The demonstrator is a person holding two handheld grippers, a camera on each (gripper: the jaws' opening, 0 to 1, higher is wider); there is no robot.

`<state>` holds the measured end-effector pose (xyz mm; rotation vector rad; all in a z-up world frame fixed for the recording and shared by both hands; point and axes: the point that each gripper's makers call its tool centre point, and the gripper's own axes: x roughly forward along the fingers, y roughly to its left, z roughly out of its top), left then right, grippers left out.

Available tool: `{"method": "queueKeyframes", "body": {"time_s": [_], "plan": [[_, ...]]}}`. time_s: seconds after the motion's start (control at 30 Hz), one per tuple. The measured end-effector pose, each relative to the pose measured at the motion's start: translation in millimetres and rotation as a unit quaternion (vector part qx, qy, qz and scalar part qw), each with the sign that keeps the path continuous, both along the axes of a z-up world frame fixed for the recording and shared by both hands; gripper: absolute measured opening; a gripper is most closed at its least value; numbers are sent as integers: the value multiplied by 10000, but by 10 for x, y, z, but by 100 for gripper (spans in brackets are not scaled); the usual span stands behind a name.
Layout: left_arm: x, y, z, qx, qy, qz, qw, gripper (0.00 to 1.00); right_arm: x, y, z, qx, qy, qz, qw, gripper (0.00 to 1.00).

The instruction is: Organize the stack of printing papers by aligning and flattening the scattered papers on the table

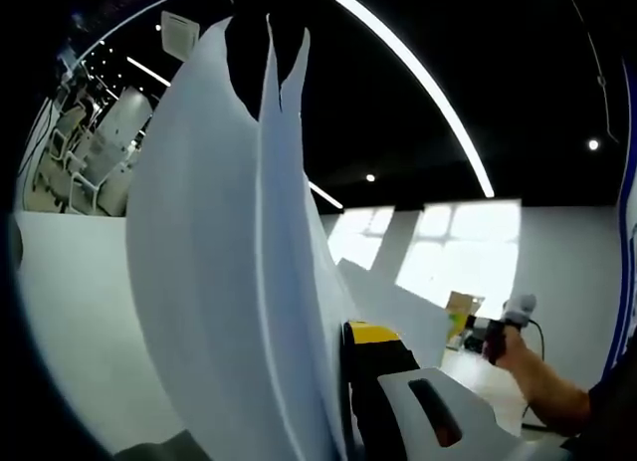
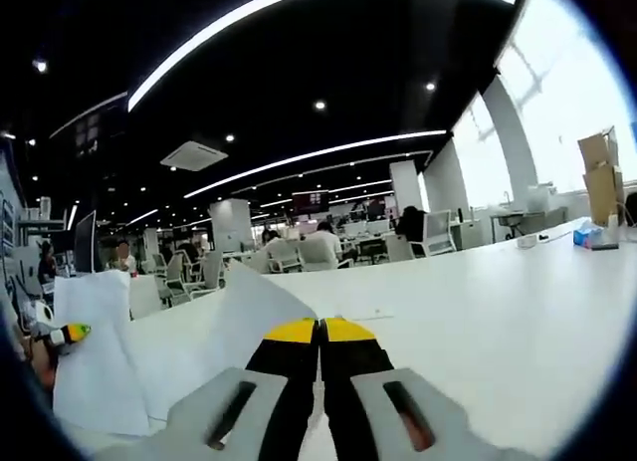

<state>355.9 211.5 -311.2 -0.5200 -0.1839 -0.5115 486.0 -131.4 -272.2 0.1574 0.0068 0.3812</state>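
My left gripper (image 1: 338,381) pinches a sheaf of white printing paper sheets (image 1: 229,262) between its yellow-tipped black jaws, the sheets standing upright and curling up past the camera. Beyond them, across the white table (image 1: 80,312), I see my other hand (image 1: 513,346) holding its tool. My right gripper (image 2: 320,332) has its jaws pressed together with nothing between them, low over the same table (image 2: 478,322). More white sheets (image 2: 149,351) lie and lean just left of it.
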Motion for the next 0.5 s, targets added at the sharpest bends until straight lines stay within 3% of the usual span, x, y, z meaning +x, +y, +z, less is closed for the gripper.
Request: {"method": "queueKeyframes", "body": {"time_s": [0.5], "plan": [[7,-17,-7,21,29,-8,10000,7,-32,112,137,-7,-75,178,9998,0]]}}
